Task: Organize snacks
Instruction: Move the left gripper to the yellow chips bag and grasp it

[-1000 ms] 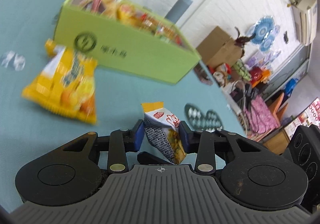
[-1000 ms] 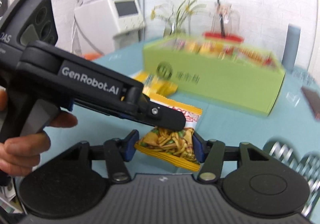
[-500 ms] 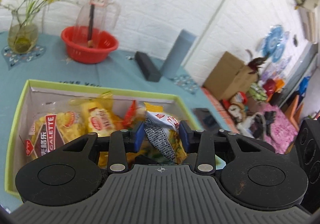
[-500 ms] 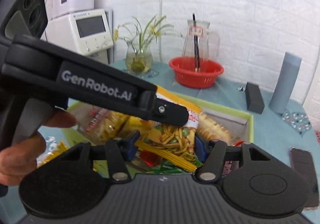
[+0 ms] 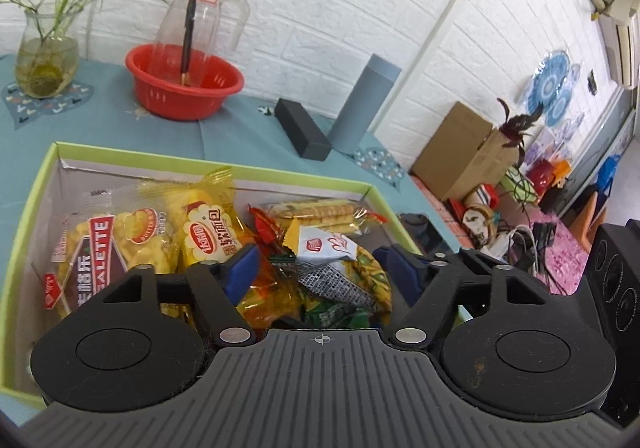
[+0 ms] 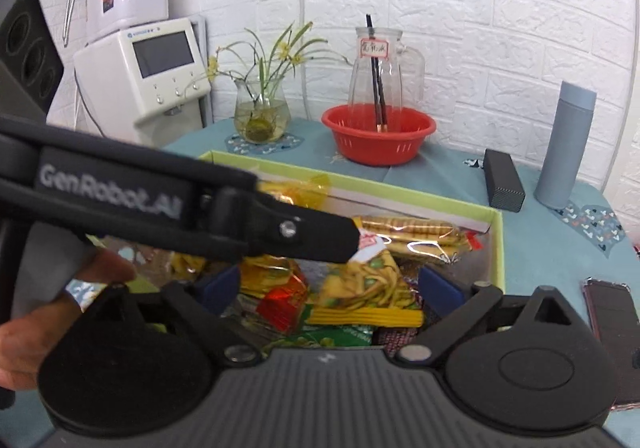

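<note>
Both grippers had that noodle pack clamped half a second ago; now both have spread wide and it's lying loose in the box point(image 5: 48, 183) on the table point(image 5: 120, 127), on top of the pile.

Box first: green rim, packed with snacks, but my own gripper bodies cut off the whole near end in both views, so I can't see what's down there. Beside it in the right view sits a dark flat thing point(image 6: 608, 312), half hidden, can't tell what it is.

Left gripper point(image 5: 318, 268) hovers over the box, jaws well apart, nothing in them. Seen from the right camera, its black arm point(image 6: 160, 207) crosses the frame and blocks the box's left half, plus my hand point(image 6: 40, 328) is blurry at the edge.

Right gripper point(image 6: 328, 286) is also wide open and empty.

Noodle pack point(image 5: 340, 268) lies between the left pads without touching either. Its top corner is hidden behind the left gripper's tip in the right view point(image 6: 364, 276). Under it are red and green wrappers, too crumpled to read.
</note>
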### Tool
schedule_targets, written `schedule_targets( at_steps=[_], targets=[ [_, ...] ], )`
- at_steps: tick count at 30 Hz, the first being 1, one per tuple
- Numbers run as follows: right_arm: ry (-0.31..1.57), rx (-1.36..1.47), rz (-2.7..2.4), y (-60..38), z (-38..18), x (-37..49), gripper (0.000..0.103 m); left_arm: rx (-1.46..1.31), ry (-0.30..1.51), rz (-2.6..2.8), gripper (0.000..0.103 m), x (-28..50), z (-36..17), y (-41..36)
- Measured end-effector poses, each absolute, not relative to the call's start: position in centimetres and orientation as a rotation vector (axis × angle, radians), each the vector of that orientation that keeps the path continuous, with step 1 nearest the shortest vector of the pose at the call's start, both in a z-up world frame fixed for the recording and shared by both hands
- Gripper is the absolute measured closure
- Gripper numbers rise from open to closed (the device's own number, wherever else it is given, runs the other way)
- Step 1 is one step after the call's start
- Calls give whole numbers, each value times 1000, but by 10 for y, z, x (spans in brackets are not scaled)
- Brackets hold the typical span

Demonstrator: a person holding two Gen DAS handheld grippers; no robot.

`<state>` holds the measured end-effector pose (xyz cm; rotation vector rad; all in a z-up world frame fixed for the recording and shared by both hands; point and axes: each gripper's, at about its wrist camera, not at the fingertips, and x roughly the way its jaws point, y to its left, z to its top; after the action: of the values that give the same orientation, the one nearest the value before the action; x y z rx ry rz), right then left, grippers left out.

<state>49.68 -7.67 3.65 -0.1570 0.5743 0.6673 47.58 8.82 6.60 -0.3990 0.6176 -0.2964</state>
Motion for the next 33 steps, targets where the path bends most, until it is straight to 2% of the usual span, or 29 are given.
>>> schedule_targets(
  at_steps=[7, 11, 17, 19, 21, 23, 24, 25, 27, 33],
  targets=[
    [466, -163, 649, -94, 64, 436, 1, -372, 501, -264, 23, 407, 95, 104],
    [504, -143, 709, -90, 50, 396, 0, -358, 492, -204, 20, 361, 82, 126],
    [650, -178, 847, -38, 1, 367, 0, -402, 603, -88, 22, 329, 34, 165],
    [678, -203, 894, -16, -11, 364, 1, -442, 657, -91, 29, 332, 21, 176],
    [700, -236, 912, 4, -19, 367, 1, -449, 690, -98, 29, 336, 11, 183],
    [720, -260, 916, 20, -26, 372, 1, -430, 719, -97, 36, 342, 5, 185],
    [729, -268, 918, 27, -28, 374, 1, -421, 745, -105, 46, 345, 1, 185],
    [739, -274, 928, 32, -29, 376, 1, -417, 773, -121, 65, 348, -2, 184],
    [734, -290, 966, 36, -28, 372, 1, -443, 794, -183, 78, 346, -9, 181],
    [742, -321, 969, 12, -22, 333, 1, -423, 802, -215, 79, 311, -8, 153]
  ],
)
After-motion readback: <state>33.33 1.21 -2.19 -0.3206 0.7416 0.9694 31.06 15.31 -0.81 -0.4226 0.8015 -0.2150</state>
